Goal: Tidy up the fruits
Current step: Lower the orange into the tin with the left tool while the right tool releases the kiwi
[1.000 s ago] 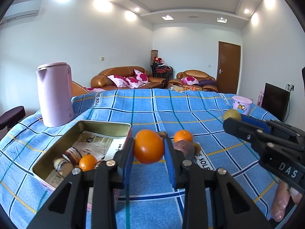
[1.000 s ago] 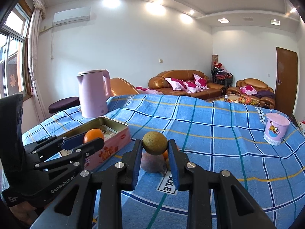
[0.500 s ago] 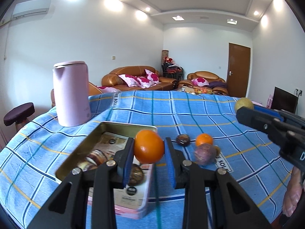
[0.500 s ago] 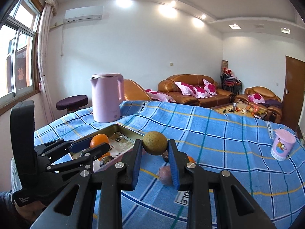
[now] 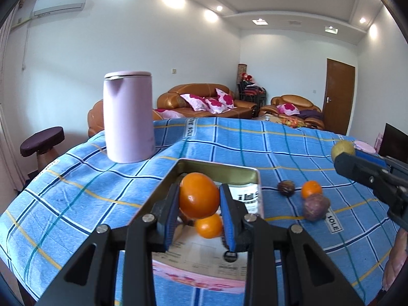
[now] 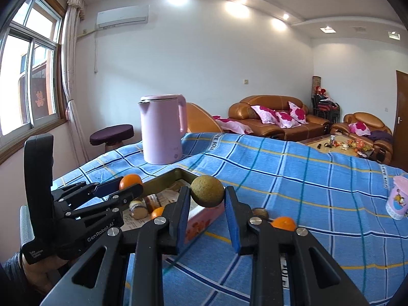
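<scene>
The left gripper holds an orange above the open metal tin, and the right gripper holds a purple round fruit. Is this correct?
Not quite. The left gripper does hold the round orange above the open rectangular metal tin. But the right wrist view shows the right gripper clamping a yellowish-green round fruit. The purple round fruit lies on the blue checked tablecloth.

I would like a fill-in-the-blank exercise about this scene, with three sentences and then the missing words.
1. The left tool is shut on an ____ fruit, held over the tin.
2. The right tool is shut on a round ____ fruit.
3. The tall ____ kettle stands behind the tin on the blue cloth.

Missing words: orange; green; pink
</scene>
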A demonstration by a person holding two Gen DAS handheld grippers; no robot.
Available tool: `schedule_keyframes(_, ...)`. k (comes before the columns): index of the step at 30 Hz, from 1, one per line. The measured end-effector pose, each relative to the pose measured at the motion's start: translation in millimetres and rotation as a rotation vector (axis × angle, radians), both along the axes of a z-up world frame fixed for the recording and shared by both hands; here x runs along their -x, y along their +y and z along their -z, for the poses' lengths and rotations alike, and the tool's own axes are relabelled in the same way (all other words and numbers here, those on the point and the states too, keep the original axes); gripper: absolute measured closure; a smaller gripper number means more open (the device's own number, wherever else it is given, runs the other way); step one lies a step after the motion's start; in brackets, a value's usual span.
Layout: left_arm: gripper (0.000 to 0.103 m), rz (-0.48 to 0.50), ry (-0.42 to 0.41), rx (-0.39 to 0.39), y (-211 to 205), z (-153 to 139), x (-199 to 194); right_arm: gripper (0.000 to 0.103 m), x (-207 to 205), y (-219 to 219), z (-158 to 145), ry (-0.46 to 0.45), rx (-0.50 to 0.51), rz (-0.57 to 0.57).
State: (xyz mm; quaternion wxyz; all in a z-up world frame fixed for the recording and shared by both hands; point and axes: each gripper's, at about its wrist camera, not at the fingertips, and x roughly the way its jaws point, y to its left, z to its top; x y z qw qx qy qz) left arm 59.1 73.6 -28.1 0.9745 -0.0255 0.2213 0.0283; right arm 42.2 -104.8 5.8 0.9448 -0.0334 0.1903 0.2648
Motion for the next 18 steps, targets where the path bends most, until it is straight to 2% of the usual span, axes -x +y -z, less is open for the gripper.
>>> schedule_keyframes(10,0.071,-0.055,0.059,0.005,26,12,-6,0.074,-8,35,16,0.05,0.021,-0.066)
schedule_keyframes(18,0.071,-0.062,0.082,0.01,33,19,-7,0.074,-12,58,37,0.107,0.053,-0.109)
